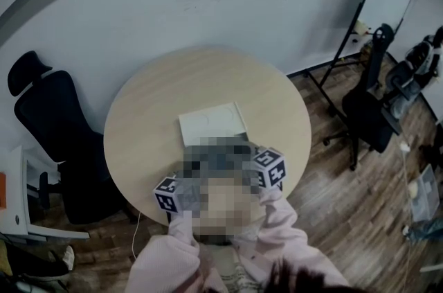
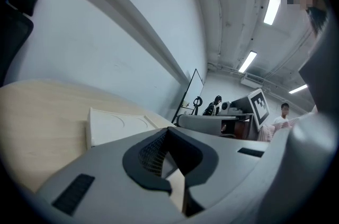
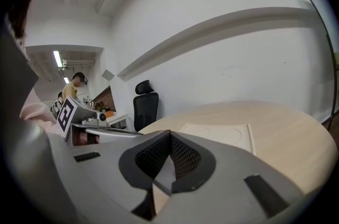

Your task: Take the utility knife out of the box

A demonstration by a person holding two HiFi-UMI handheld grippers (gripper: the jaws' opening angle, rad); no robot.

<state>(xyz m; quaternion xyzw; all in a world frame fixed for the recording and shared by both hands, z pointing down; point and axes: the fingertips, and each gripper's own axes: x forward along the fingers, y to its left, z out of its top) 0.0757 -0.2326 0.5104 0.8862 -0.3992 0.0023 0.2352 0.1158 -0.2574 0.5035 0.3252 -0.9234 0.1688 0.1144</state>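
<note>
Two pairs of fingers: were together, empty.
Box: lay ahead on tabletop, right gripper nearer than left gripper.

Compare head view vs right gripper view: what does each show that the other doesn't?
Head view only: a second black chair standing off to the right.
Right gripper view only: the right hand-held gripper with jaws together and nothing between them, a person in the background, and a ceiling light.
Both: the round table, the white box lying flat on it, and the black high-back chair by the wall. Neither shows the knife.
</note>
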